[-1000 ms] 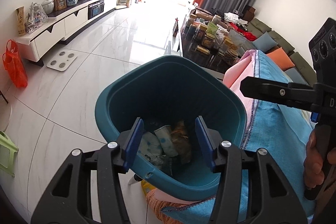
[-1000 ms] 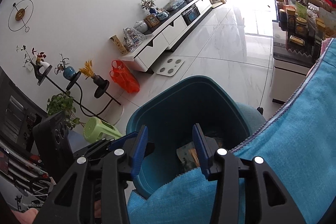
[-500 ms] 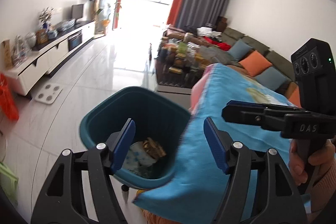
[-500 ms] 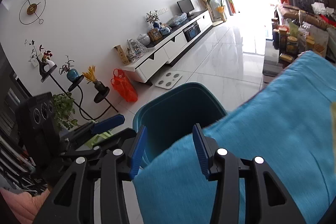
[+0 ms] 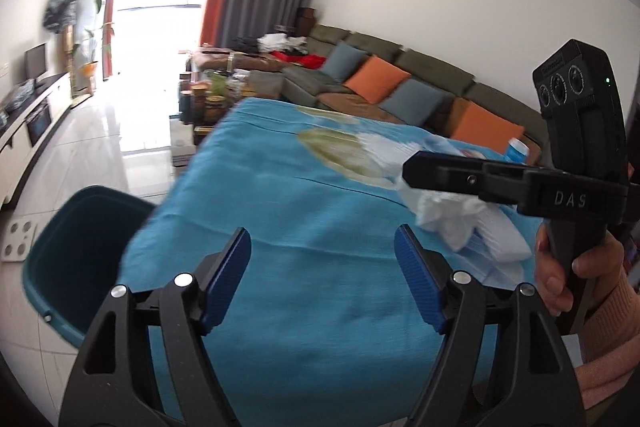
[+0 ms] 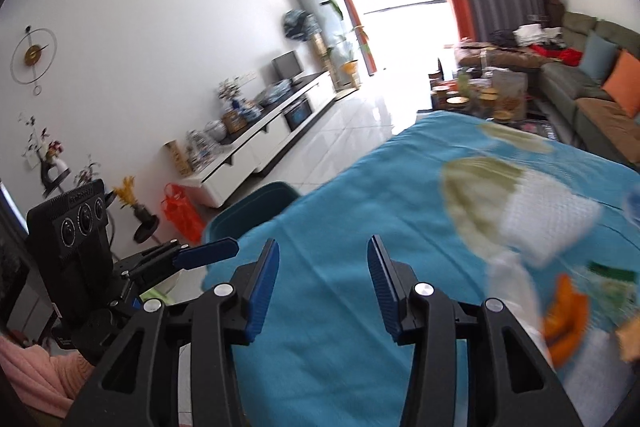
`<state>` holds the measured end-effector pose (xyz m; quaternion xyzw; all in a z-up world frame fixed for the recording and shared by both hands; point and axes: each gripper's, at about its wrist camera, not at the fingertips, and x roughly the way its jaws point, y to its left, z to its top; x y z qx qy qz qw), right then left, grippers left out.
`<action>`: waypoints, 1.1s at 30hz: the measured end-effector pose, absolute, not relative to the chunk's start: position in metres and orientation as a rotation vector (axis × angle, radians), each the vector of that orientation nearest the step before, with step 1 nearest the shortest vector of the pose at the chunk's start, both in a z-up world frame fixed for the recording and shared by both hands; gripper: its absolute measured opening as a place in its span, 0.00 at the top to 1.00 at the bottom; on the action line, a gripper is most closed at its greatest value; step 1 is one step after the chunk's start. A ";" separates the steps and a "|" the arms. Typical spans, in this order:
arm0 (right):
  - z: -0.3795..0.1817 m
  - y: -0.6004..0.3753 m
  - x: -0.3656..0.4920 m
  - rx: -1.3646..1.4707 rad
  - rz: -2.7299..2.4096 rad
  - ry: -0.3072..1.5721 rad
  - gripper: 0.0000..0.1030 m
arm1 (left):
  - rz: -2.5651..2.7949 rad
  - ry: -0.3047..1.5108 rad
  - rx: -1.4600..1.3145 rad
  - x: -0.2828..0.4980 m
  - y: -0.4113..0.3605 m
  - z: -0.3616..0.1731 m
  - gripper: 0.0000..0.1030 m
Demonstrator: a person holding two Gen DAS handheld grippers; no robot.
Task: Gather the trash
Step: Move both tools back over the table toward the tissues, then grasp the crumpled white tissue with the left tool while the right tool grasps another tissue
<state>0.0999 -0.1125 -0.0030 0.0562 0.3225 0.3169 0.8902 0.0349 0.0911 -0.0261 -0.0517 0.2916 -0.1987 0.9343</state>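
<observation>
Left gripper [image 5: 322, 259]: jaws opening, blue pads spread wide, nothing between them, only the blue cloth [image 5: 320, 211] beneath. Right gripper [image 6: 322, 279]: fingers moderately apart, gap empty, also over the cloth. In the left wrist view the right gripper's finger crosses in front of a crumpled white tissue [image 5: 444, 219]; a hand [image 5: 576, 279] grips its handle.

Trash on cloth: white tissue and white paper at the right side, well apart from the teal bin [image 5: 80, 251]. Right wrist view is blurred here: an orange scrap [image 6: 568, 323] and a white paper towel [image 6: 548, 223] lie to the right of the right gripper. Bin stands on the floor at the cloth's left edge, partly hidden by it.
</observation>
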 end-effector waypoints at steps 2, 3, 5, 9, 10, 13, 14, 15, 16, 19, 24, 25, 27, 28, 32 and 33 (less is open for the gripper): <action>-0.003 -0.136 0.093 0.117 0.587 0.658 0.56 | -0.448 0.605 -0.091 0.037 0.074 -0.028 0.27; -0.004 -0.148 0.090 0.123 0.559 0.655 0.56 | -0.473 0.609 -0.086 0.039 0.063 -0.028 0.26; -0.006 -0.169 0.086 0.141 0.509 0.652 0.56 | -0.507 0.615 -0.074 0.042 0.048 -0.030 0.25; -0.008 -0.213 0.080 0.161 0.402 0.636 0.55 | -0.563 0.636 -0.056 0.052 0.016 -0.034 0.23; -0.008 -0.223 0.078 0.166 0.382 0.633 0.55 | -0.575 0.644 -0.056 0.054 0.009 -0.034 0.23; -0.010 -0.248 0.075 0.184 0.320 0.625 0.55 | -0.612 0.652 -0.048 0.060 -0.006 -0.034 0.20; -0.011 -0.256 0.074 0.190 0.302 0.623 0.55 | -0.619 0.656 -0.045 0.062 -0.010 -0.034 0.20; -0.013 -0.263 0.072 0.193 0.286 0.622 0.54 | -0.629 0.663 -0.040 0.065 -0.018 -0.035 0.20; -0.015 -0.271 0.071 0.197 0.263 0.621 0.54 | -0.632 0.668 -0.034 0.067 -0.022 -0.035 0.20; -0.021 -0.293 0.071 0.211 0.201 0.624 0.51 | -0.628 0.679 -0.004 0.073 -0.038 -0.036 0.18; -0.033 -0.323 0.077 0.224 0.119 0.650 0.47 | -0.595 0.720 0.011 0.087 -0.051 -0.043 0.19; -0.035 -0.326 0.079 0.225 0.110 0.656 0.46 | -0.595 0.729 0.008 0.089 -0.051 -0.043 0.19; -0.041 -0.331 0.085 0.223 0.097 0.670 0.44 | -0.588 0.749 0.008 0.094 -0.054 -0.047 0.23; -0.042 -0.333 0.088 0.221 0.092 0.677 0.44 | -0.585 0.762 0.008 0.096 -0.055 -0.048 0.25; -0.050 -0.336 0.097 0.224 0.100 0.706 0.42 | -0.584 0.813 0.006 0.104 -0.059 -0.056 0.42; -0.053 -0.336 0.100 0.219 0.097 0.716 0.42 | -0.587 0.823 0.000 0.104 -0.059 -0.058 0.47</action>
